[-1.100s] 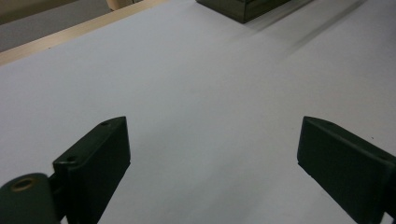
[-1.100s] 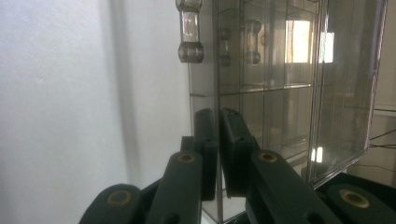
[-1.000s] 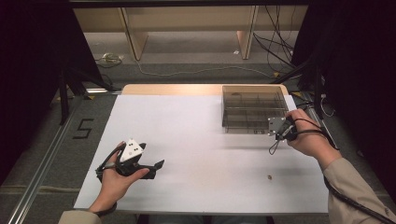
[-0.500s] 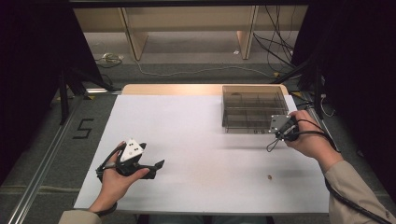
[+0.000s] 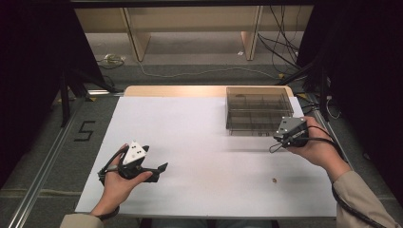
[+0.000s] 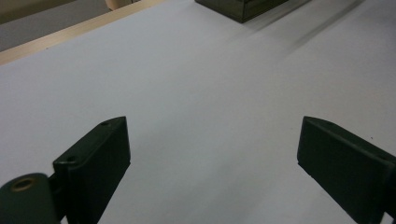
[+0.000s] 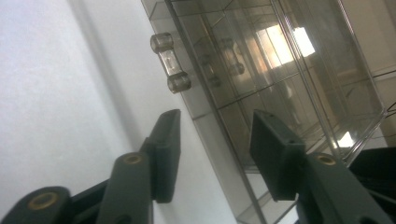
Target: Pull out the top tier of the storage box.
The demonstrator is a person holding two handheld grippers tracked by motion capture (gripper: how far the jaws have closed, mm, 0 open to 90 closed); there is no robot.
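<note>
Near edge of the white table [image 5: 209,156]: left gripper [image 5: 159,170] at about 8 o'clock from the table's middle, held in the person's left hand [image 5: 119,183], grey three-cornered plate on top, black jaws pointing toward 3 o'clock across the bare surface. In the left gripper view its jaws stand well apart over plain white tabletop, nothing between them, nothing gripped.

Small dark speck [image 5: 273,180] on the table at roughly 5 o'clock from centre, well apart from both grippers. Too small to tell what it is.

Farther out, at about 2 o'clock: right gripper [image 5: 283,134] in the person's right hand [image 5: 318,147], cable looping beneath it, set just at the near right corner of the clear compartment box [image 5: 258,109]. Its jaws have just been opening. In the right gripper view they stand parted, one on either side of the box's near wall [image 7: 219,135]; the pads show a gap to the plastic, so no grip on it. Whether either pad grazes the wall, cannot tell.

The box sits at the table's far right, about 1 o'clock from centre, its far side near the wooden strip [image 5: 176,90] along the table's far edge. Smoky transparent plastic, inner dividers visible through the walls, a small clear latch [image 7: 170,63] on the front wall at 11 o'clock from the right gripper's jaws.
</note>
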